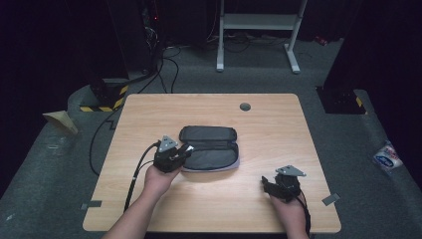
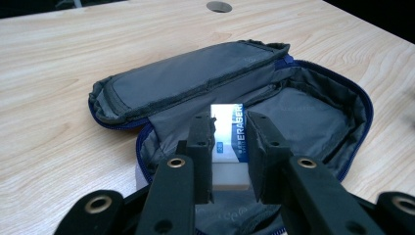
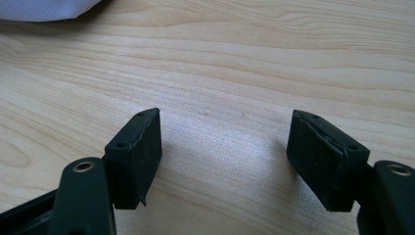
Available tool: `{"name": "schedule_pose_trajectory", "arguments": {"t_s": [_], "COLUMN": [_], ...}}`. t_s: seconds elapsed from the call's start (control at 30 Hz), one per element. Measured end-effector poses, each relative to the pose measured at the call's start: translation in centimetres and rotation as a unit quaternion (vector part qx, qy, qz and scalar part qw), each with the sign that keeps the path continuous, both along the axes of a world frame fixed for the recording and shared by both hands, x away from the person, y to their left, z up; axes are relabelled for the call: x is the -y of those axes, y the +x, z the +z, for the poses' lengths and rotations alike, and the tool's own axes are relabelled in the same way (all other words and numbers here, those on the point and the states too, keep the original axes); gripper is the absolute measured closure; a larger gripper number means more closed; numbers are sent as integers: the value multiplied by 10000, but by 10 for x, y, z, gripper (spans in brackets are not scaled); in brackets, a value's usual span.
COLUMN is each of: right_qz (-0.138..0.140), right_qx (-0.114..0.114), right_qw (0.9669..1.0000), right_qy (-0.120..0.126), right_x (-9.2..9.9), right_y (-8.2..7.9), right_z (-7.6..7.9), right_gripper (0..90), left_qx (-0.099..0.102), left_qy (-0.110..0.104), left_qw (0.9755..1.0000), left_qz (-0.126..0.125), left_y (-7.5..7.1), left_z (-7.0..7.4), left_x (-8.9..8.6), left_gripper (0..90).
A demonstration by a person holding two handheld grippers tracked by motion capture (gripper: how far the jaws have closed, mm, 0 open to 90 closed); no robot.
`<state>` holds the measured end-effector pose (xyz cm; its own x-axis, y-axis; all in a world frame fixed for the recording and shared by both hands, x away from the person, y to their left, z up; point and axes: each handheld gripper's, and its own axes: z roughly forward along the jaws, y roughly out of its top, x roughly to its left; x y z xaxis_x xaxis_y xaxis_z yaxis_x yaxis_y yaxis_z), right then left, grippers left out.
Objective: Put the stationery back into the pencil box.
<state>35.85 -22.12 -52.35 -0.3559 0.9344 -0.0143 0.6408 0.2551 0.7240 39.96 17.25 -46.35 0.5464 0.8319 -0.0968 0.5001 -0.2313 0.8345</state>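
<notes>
A grey zip pencil case [image 1: 209, 148] lies open in the middle of the wooden table [image 1: 278, 124], its padded lid folded back. My left gripper [image 1: 185, 150] hovers at the case's left end and is shut on a white eraser [image 2: 228, 142] with a blue printed sleeve, held just above the case's open lining [image 2: 303, 117]. My right gripper [image 1: 265, 183] rests near the table's front right, its jaws wide apart over bare wood [image 3: 225, 132] with nothing between them.
A round grommet hole [image 1: 245, 106] sits near the table's far edge. The pale outer side of the case [image 3: 49, 9] shows at the top left of the right gripper view. Cables and a metal stand [image 1: 259, 30] lie on the floor beyond the table.
</notes>
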Motion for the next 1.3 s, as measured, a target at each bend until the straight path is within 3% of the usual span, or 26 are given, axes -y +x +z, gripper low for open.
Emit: {"name": "schedule_pose_trajectory", "arguments": {"t_s": [0.2,0.33,0.47,0.83,1.3], "right_qz": [0,-2,-3,-3,-14], "right_qx": [0,1,20,21,12], "right_qw": [10000,10000,10000,10000,10000], "right_qy": [0,-1,-4,-2,0], "right_x": [0,0,0,0,0], "right_y": [0,0,0,0,-1], "right_z": [0,0,0,0,0], "right_gripper": [288,288,288,288,290], "left_qx": [-107,-168,-280,-470,-568], "left_qy": [146,372,390,828,886], "left_qw": [9998,9992,9988,9955,9944], "left_qz": [-10,-22,-8,31,107], "left_y": [6,10,14,19,18], "left_z": [-3,-6,-10,-21,-23], "left_x": [3,6,5,9,10], "left_gripper": [732,731,731,729,727]}}
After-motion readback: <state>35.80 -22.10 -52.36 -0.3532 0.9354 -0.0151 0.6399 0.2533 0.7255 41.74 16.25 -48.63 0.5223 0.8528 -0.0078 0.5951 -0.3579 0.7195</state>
